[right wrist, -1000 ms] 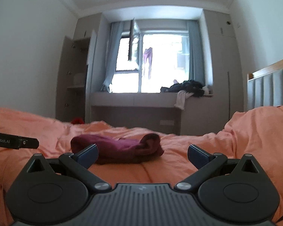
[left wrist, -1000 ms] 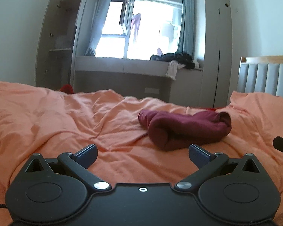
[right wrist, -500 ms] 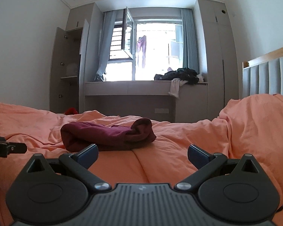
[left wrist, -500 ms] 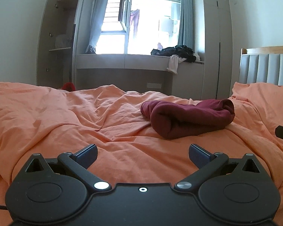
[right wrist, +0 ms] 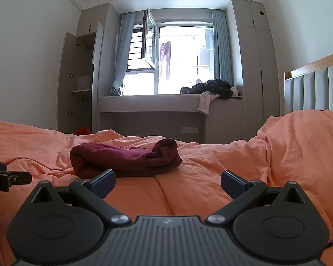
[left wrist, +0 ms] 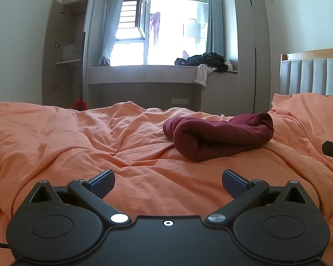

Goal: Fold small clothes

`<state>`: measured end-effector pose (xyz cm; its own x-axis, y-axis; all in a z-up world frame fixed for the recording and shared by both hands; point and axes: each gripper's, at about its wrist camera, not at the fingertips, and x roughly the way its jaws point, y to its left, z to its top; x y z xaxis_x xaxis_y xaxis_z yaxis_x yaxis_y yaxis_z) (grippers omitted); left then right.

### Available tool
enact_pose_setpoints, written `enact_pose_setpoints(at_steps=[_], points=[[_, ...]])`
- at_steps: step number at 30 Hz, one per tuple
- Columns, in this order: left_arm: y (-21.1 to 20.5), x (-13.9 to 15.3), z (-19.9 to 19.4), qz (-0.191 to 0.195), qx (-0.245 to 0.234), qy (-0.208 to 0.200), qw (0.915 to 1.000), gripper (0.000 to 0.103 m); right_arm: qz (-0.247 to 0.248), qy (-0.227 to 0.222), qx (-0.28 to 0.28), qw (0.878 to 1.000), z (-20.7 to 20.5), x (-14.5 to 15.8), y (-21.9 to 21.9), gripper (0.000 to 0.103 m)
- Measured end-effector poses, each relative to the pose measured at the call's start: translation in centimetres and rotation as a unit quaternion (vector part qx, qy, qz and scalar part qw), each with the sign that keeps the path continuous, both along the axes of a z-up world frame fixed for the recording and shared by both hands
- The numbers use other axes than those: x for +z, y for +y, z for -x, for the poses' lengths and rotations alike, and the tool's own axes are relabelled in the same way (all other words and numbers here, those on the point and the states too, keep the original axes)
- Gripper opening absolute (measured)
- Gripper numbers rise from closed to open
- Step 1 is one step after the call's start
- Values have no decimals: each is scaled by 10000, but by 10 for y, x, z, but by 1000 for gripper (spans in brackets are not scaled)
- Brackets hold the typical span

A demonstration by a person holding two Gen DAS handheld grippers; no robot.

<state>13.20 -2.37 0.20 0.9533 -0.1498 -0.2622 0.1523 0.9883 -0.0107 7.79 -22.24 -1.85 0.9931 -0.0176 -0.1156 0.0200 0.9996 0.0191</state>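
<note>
A dark red garment (left wrist: 219,135) lies bunched and loosely folded on the orange bedsheet (left wrist: 77,146). It also shows in the right wrist view (right wrist: 124,159), left of centre. My left gripper (left wrist: 167,184) is open and empty, low over the sheet, short of the garment and to its left. My right gripper (right wrist: 167,182) is open and empty, just in front of the garment, with its left finger (right wrist: 103,180) near the garment's near edge. Each gripper's tip shows at the edge of the other's view.
A padded grey headboard (left wrist: 313,75) stands at the right. A raised orange mound of bedding (right wrist: 299,150) lies at the right. Beyond the bed are a window bench with a pile of dark clothes (right wrist: 211,88) and an open wardrobe (right wrist: 77,84).
Both grippers have lowered toward the bed, and the right one has drawn closer to the garment. The garment itself has not moved. Both grippers stayed open.
</note>
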Motion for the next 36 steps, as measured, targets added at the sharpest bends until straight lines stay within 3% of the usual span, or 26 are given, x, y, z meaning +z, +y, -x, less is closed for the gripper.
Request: enact_pose_setpoints(at_steps=[36], points=[[0, 0, 1, 30, 35, -20, 10000, 103, 56, 14, 0, 10000, 0, -1, 0, 103]])
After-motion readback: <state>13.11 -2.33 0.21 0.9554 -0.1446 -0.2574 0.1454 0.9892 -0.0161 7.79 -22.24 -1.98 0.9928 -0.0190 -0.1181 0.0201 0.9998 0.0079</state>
